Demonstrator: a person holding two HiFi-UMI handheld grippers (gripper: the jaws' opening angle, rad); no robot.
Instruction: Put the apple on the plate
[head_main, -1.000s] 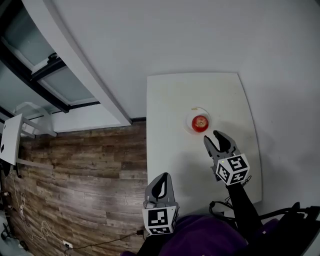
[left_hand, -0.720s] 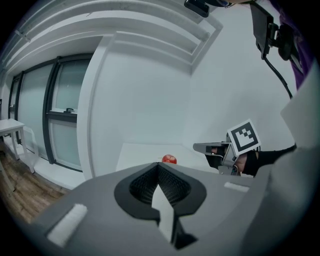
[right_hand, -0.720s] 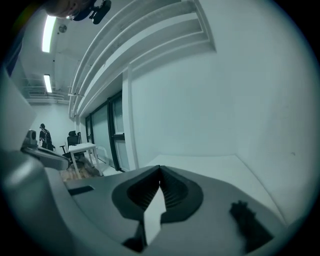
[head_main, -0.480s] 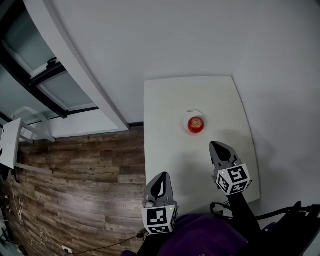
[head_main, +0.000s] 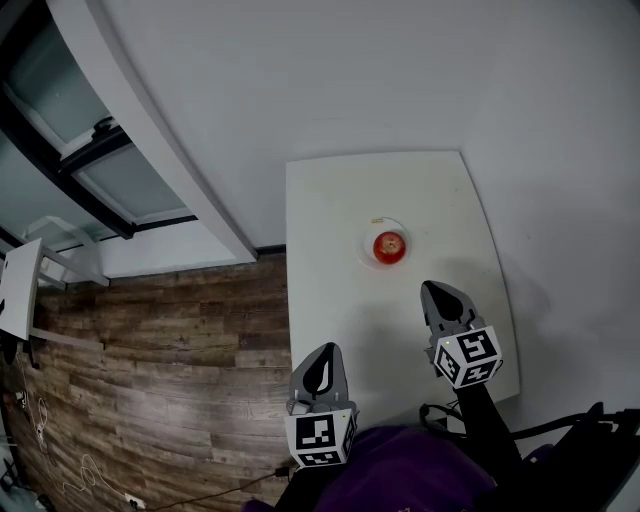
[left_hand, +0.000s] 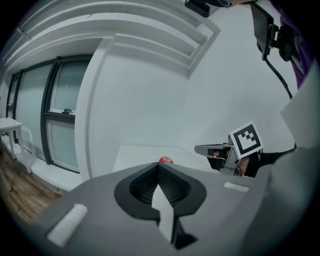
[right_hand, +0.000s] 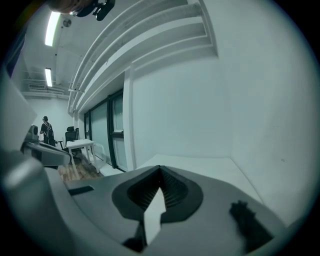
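Apple (head_main: 389, 245) sits on the plate (head_main: 368, 238), dead ahead of my right gripper (head_main: 433, 291). Its jaws are together and empty, and it's the nearer one to the plate. My left gripper (head_main: 325, 353), closed too, hangs well short of the plate.

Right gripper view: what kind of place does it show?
Probably an office: a dark-framed glass wall, a white desk with a chair, and strip lights overhead.

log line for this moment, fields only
apple: on plate | left gripper: shut, empty | right gripper: shut, empty, short of plate
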